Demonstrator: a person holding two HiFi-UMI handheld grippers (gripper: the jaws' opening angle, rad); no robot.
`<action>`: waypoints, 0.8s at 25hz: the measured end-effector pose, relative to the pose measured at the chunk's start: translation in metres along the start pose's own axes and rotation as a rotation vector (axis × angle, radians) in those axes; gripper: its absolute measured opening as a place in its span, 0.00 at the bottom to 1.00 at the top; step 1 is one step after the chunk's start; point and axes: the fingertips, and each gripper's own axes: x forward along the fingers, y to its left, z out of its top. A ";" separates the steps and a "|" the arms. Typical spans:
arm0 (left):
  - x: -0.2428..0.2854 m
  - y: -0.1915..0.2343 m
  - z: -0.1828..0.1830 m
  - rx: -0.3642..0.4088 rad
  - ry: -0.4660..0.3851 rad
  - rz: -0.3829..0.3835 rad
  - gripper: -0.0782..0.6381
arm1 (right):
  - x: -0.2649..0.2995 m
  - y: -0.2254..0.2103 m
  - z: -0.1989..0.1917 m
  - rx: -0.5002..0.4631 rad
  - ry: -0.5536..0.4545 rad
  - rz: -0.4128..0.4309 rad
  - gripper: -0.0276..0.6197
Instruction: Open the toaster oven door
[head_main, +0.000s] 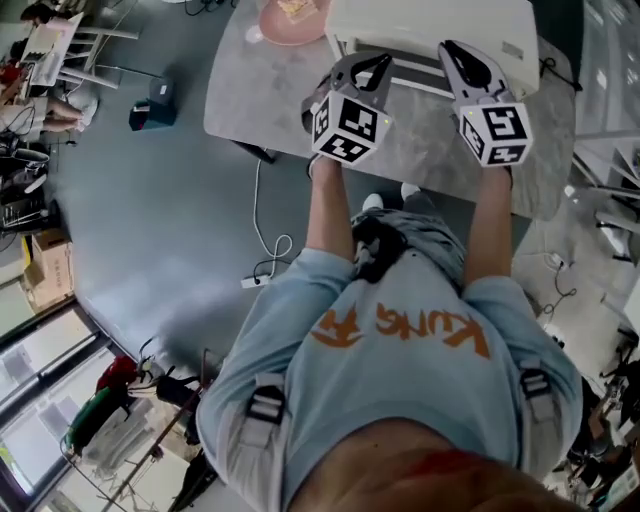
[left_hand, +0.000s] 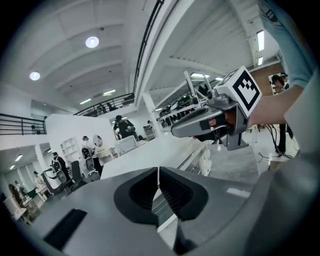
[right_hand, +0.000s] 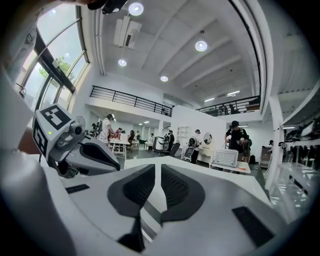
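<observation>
Seemingly nothing is done yet: the toaster oven (head_main: 430, 28) sits at the far side of the desk (head_main: 250, 100), its door apparently closed and ungrasped. Just before it hover the left hand-held gripper (head_main: 372, 66), pressed together and empty, and the right hand-held gripper (head_main: 456, 50), barely parted, also empty.

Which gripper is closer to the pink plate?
Left. The left gripper is just right of the pink plate; the right gripper is farther along the toaster oven's front.

text: "KUNG" | on: person's shirt (head_main: 400, 375) | orange print, seen upside down | remaining print: unreadable
</observation>
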 end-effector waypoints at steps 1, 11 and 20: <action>0.005 -0.002 -0.003 0.019 0.007 -0.025 0.11 | -0.002 -0.001 -0.006 -0.008 0.024 -0.014 0.11; 0.030 -0.013 -0.025 0.177 0.104 -0.255 0.26 | -0.010 0.003 -0.057 -0.175 0.291 0.060 0.26; 0.047 -0.019 -0.040 0.342 0.212 -0.338 0.28 | -0.012 0.010 -0.099 -0.471 0.562 0.195 0.27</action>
